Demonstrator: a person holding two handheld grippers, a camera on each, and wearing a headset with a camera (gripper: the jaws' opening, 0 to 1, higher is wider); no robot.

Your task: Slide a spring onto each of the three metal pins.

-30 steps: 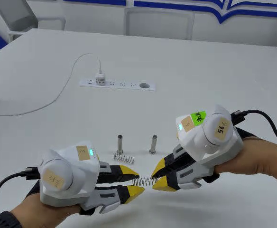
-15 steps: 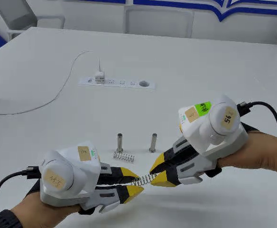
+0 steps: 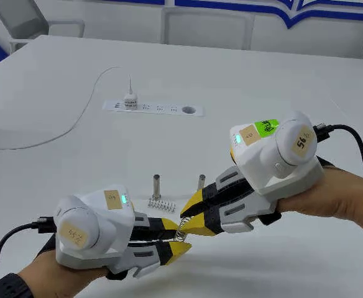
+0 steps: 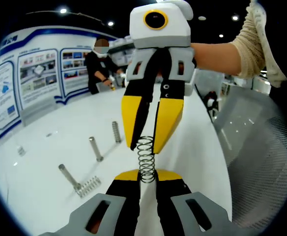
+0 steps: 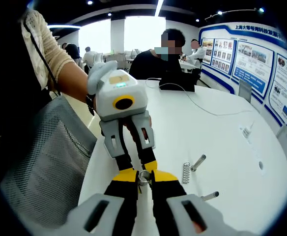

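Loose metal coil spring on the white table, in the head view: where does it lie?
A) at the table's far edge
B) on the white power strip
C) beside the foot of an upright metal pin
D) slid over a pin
C: the loose metal coil spring lies flat on the white table, right beside the foot of an upright metal pin.
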